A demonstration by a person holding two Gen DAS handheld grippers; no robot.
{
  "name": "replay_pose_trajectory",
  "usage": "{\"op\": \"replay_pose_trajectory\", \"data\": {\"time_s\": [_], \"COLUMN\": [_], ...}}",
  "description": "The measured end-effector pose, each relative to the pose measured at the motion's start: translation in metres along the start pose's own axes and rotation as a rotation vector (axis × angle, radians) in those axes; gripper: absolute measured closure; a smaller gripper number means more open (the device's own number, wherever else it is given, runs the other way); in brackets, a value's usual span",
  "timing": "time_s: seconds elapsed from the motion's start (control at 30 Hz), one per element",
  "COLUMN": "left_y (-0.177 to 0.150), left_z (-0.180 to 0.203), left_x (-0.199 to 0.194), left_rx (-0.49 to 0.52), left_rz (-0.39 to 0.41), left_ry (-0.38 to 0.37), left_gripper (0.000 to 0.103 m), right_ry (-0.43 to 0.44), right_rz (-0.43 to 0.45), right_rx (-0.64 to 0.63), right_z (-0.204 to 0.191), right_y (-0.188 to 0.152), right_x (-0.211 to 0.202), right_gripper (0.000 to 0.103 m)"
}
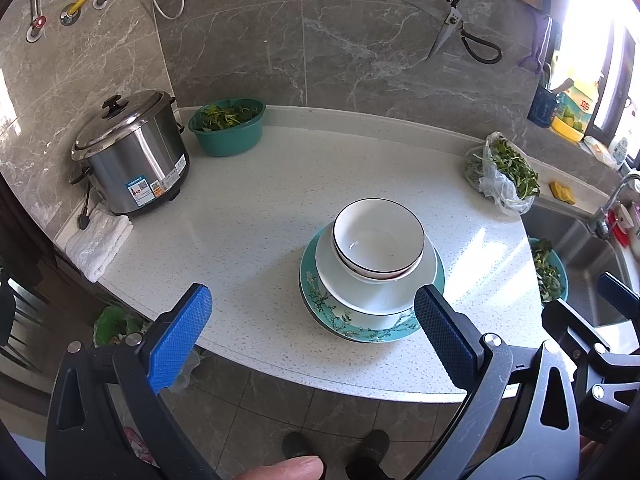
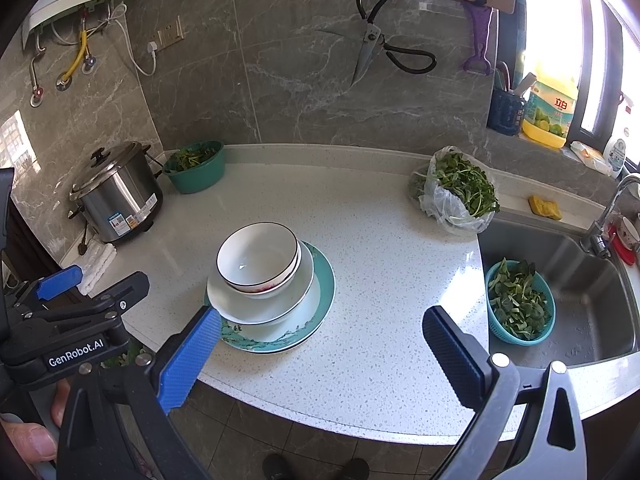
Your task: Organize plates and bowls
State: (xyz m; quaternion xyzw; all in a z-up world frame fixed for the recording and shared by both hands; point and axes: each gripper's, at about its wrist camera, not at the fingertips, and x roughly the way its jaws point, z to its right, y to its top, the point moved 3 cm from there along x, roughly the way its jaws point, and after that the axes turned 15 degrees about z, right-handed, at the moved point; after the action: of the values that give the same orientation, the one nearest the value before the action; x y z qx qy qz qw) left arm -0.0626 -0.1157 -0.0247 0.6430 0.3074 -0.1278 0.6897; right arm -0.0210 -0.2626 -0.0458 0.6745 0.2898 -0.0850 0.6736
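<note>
progress: bowls nested on white plate atop teal plate, apparently finished | left hand-held gripper and right hand-held gripper: both wide open, empty

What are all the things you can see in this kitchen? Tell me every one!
Bowls: two, white, nested atop the stack.
Plates: white one on a teal flowered one, mid-counter.
Rice cooker: one, silver, back left.
Basin: one, teal, greens inside, beside the cooker.
Bag of greens: one, clear, back right.
Basket: one, teal, greens, in the sink.
Scissors: one, black-handled, on the wall.
Sponge: one, yellow, behind the sink.
Towel: one, white, left edge.
Left gripper: blue pads, open.
Right gripper: blue pads, open.
</note>
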Motion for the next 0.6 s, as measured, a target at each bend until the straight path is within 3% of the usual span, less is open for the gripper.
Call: {"op": "replay_pose_trajectory", "data": {"time_s": [0.6], "left_y": [-0.0023], "left_z": [-0.0004], "left_x": [0.0009], "left_rx": [0.002], "left_rz": [-0.004], "left_ry": [-0.006], "left_gripper": [0.0], "right_ry": [0.002], "right_rz": [-0.001], "right_rx": [-0.003], "right_z": [0.0004], "right_y": [0.0003], "right_x": [0.0005], "right_gripper": [0.0]}}
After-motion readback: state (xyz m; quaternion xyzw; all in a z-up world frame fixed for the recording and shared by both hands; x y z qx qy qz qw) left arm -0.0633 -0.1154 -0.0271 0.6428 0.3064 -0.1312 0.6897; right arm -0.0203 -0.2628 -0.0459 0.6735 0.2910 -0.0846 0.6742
